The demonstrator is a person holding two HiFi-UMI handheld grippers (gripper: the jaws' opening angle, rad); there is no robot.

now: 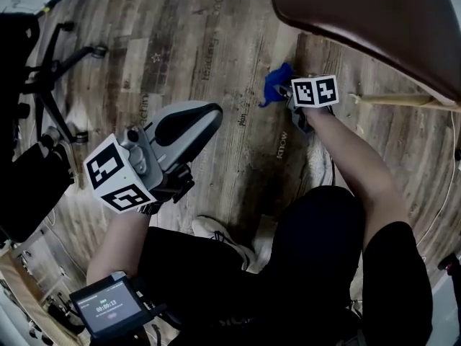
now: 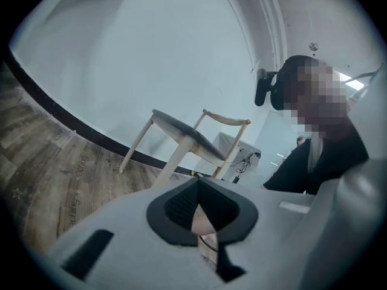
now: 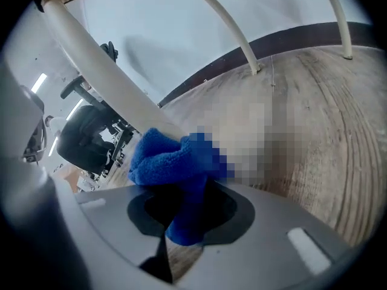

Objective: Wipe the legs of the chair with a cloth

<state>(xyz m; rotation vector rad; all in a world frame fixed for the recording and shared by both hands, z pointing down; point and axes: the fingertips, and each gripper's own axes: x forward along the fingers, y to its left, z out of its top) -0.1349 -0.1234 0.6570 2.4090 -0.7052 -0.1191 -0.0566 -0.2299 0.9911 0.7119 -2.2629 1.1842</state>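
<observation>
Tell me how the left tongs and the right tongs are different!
The right tongs pinch a blue cloth; the left tongs are shut on nothing. The right tongs sit low under the chair seat, with the cloth up against a pale chair leg; the left tongs are held off to the side above the wooden floor, pointing toward another chair farther away. Both are grey and shut.

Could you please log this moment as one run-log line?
right gripper: shut on cloth | cloth: at chair leg | left gripper: shut, empty
</observation>
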